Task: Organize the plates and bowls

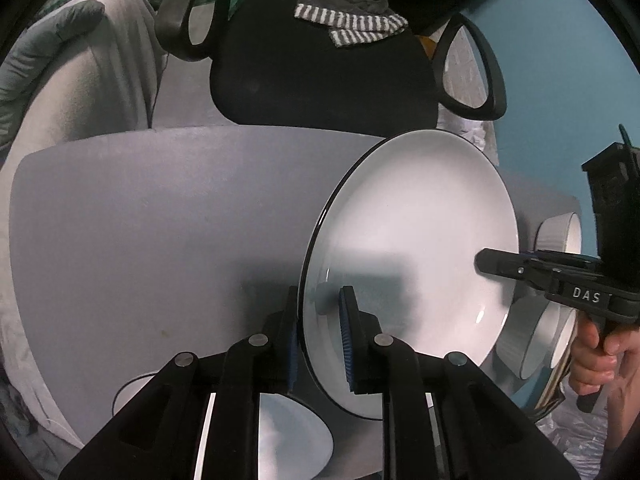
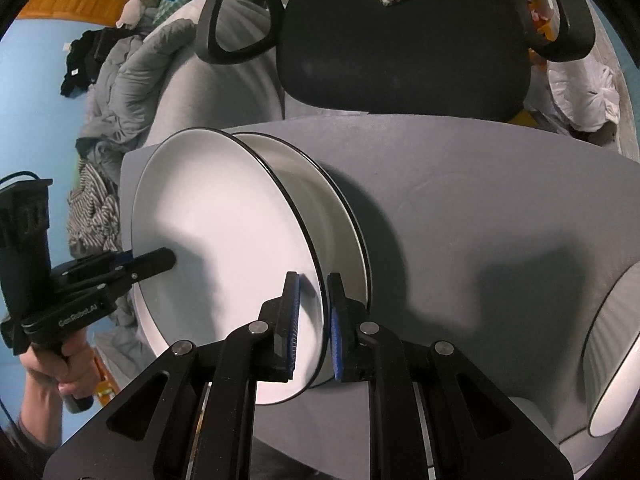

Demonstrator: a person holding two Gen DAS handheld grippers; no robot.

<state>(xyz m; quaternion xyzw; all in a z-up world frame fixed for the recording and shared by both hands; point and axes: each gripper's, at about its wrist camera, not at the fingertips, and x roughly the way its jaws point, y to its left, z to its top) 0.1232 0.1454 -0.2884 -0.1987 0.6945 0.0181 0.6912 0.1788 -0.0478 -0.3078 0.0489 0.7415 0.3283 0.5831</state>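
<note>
A large white plate with a thin black rim (image 1: 416, 232) hangs tilted over the grey table (image 1: 160, 220), carried by both grippers. My left gripper (image 1: 320, 300) is shut on its near rim, blue pads on either side. My right gripper (image 2: 312, 284) is shut on the opposite rim of the same plate (image 2: 216, 232). Each gripper shows in the other's view: the right one (image 1: 492, 262) at the plate's far edge, the left one (image 2: 160, 260) likewise. A second white plate (image 2: 340, 208) lies on the table just behind the carried one, and it also shows as a plate (image 1: 288, 432) under my left fingers.
Ribbed white bowls (image 1: 556, 232) stand at the table's right side, one large bowl (image 2: 612, 360) close to my right gripper. A black office chair (image 2: 400, 40) with a striped cloth stands behind the table. A person's hand (image 1: 600, 360) grips the right handle. Bedding lies to the left.
</note>
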